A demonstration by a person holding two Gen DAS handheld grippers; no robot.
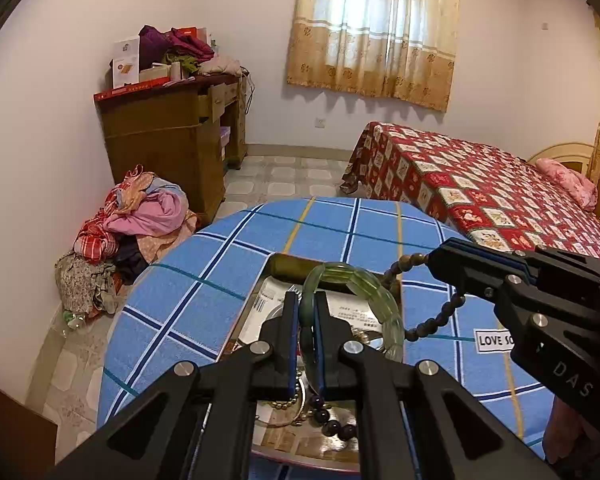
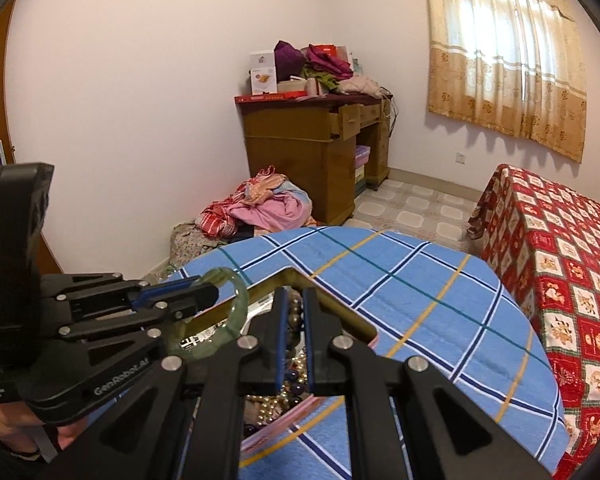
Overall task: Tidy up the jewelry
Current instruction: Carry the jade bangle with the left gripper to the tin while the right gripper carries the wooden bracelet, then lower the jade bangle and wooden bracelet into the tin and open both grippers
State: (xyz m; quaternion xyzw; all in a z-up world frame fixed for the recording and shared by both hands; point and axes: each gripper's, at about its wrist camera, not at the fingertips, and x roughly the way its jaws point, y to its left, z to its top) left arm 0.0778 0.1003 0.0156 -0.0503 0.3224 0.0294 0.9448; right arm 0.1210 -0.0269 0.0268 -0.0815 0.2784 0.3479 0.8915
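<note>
My left gripper (image 1: 307,308) is shut on a pale green jade bangle (image 1: 370,292) and holds it above an open jewelry box (image 1: 288,268) on the blue plaid table. The bangle also shows in the right wrist view (image 2: 236,312). My right gripper (image 2: 295,308) is shut on a brown bead bracelet (image 2: 296,320); in the left wrist view the bracelet (image 1: 440,318) hangs from the right gripper (image 1: 444,256) over the box. The box holds purple beads (image 1: 336,426), a gold bead chain (image 1: 288,402) and pearls (image 2: 266,406).
The blue plaid tablecloth (image 1: 228,264) carries a "LOVE" label (image 1: 494,340). A bed with a red patterned cover (image 1: 480,184) stands right. A wooden desk (image 1: 168,136) with clutter and a pile of clothes (image 1: 132,228) on the floor lie beyond the table.
</note>
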